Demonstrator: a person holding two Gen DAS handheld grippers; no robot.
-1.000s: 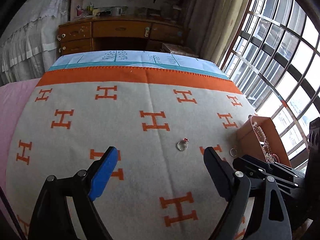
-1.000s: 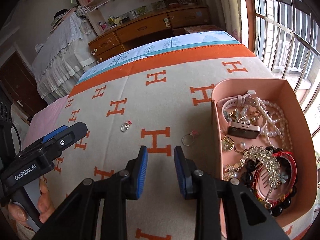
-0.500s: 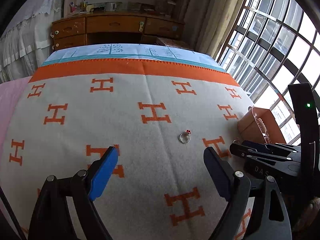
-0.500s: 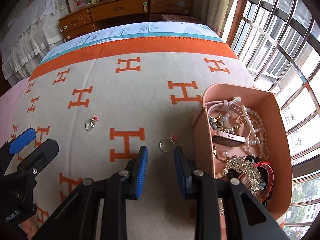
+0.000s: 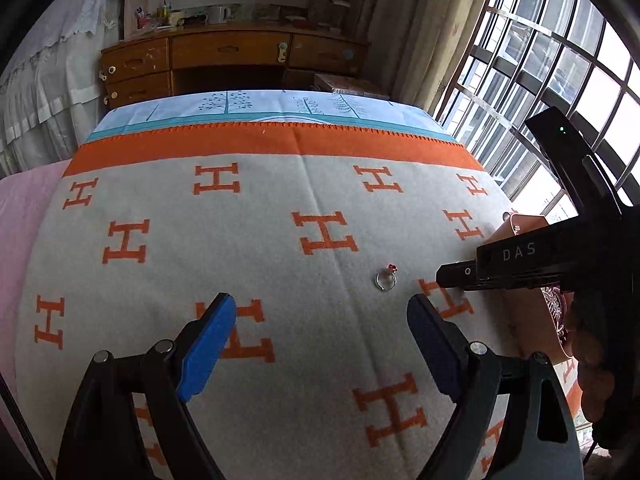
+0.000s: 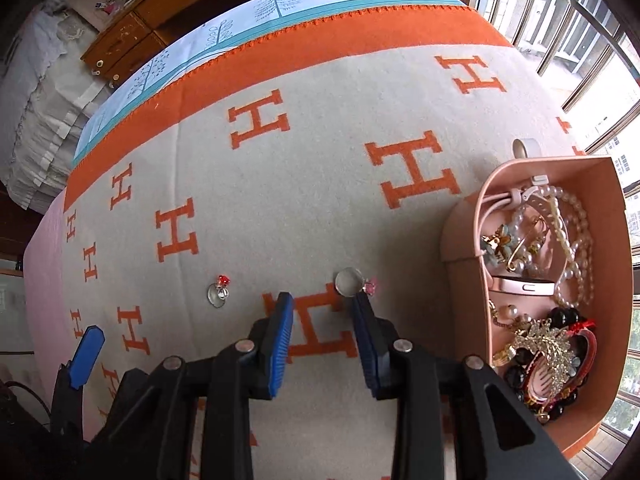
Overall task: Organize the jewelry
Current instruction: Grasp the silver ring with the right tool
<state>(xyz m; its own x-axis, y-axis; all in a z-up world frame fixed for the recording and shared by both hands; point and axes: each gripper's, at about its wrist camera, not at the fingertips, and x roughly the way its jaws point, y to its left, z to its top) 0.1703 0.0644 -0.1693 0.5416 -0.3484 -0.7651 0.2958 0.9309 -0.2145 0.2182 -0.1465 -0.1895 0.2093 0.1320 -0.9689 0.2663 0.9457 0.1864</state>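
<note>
Two silver rings lie on the grey blanket with orange H marks. The ring with a red stone [image 5: 386, 279] [image 6: 218, 293] lies ahead of my left gripper [image 5: 320, 320], which is wide open and empty. The ring with a pink stone [image 6: 354, 282] lies just ahead of my right gripper's right fingertip [image 6: 359, 300]. My right gripper [image 6: 322, 300] is open, low over the blanket, and empty. A pink box [image 6: 468, 224] full of pearls, a watch, brooches and bangles stands at the right; its edge shows in the left wrist view [image 5: 516, 228].
The blanket [image 5: 240, 248] covers a bed with a pale blue sheet at the far end. A wooden desk [image 5: 224, 56] stands beyond. Windows with bars [image 5: 560, 64] run along the right. My right gripper's body [image 5: 532, 256] crosses the left wrist view.
My right gripper has opened wider and moved forward and down toward the pink-stone ring. My left gripper has stayed open and shifted slightly.
</note>
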